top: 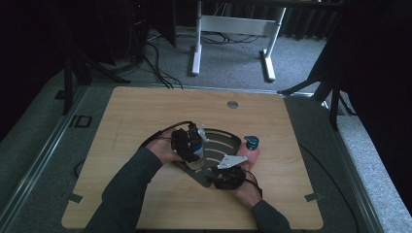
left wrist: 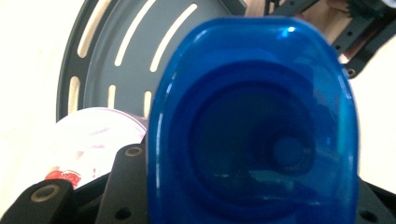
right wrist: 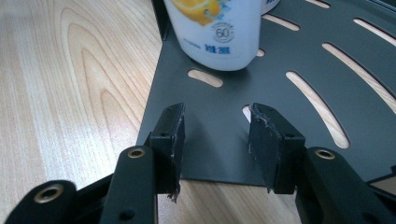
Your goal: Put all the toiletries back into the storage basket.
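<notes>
My left gripper (top: 192,143) is clamping the blue-capped bottle (left wrist: 252,126), setting it down on the slotted tray (right wrist: 327,28). My right gripper (right wrist: 217,144) is hovering spread and empty at the tray's corner. Next I'm needing a gentle release.

We find the high view fixed above, facing forward and down over the light wooden table (top: 145,111). The left gripper view sits hard against a blue translucent bottle cap (left wrist: 252,126). The right gripper view looks low across the dark slotted metal tray (right wrist: 303,46), which all three views share.
</notes>
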`<state>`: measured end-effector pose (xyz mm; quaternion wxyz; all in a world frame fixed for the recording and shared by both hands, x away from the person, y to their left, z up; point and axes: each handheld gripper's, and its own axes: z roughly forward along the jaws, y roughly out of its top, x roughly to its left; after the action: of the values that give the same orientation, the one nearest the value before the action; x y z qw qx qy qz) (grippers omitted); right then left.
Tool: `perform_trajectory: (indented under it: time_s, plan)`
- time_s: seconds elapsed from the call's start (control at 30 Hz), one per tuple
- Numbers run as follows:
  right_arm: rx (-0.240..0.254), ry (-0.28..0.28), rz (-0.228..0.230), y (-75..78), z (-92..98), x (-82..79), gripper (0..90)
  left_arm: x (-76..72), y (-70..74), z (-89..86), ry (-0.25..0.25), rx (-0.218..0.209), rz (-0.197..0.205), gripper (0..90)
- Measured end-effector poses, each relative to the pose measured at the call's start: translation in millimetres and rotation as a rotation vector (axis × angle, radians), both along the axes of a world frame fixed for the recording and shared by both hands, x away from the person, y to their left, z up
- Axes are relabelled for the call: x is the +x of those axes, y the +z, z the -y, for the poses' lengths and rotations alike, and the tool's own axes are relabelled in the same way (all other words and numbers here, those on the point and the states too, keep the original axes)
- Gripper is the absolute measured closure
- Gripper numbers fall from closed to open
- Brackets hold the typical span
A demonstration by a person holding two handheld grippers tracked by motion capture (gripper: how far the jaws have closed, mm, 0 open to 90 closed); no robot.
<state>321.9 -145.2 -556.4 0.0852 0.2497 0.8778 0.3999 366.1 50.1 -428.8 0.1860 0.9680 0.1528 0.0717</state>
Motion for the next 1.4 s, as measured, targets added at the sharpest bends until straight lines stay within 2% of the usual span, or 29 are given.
perform_trajectory:
  time_s: [0.33, 0.47, 0.6, 0.77, 1.07, 1.23, 1.4]
  plan:
    - [0.0, 0.001, -0.002, 0.1, 0.1, 0.1, 55.3, 14.0, 2.2, 7.0, 0.033, 0.009, 0.002, 55.6]
    - [0.0, 0.002, -0.001, 0.1, 0.2, 0.2, 55.3, 19.8, 2.5, 7.4, 0.049, -0.006, 0.004, 55.6]
    - [0.0, 0.003, -0.001, 0.1, 0.3, 0.4, 55.3, 23.4, 1.5, 8.3, 0.057, -0.008, 0.007, 55.5]
    - [0.001, 0.003, -0.001, 0.1, 0.4, 0.5, 55.3, 28.8, 0.9, 9.1, 0.061, 0.008, 0.008, 55.5]
    - [0.002, 0.005, -0.002, 0.1, 0.5, 0.7, 55.3, 38.5, 6.2, 14.4, 0.068, -0.001, 0.015, 55.5]
    - [0.002, 0.004, -0.002, 0.1, 0.5, 0.5, 55.3, 44.9, 3.6, 15.1, 0.088, -0.016, 0.007, 55.4]
    - [0.001, 0.005, -0.002, 0.1, 0.6, 0.7, 55.3, 49.6, 0.4, 17.9, 0.095, -0.011, 0.009, 55.4]
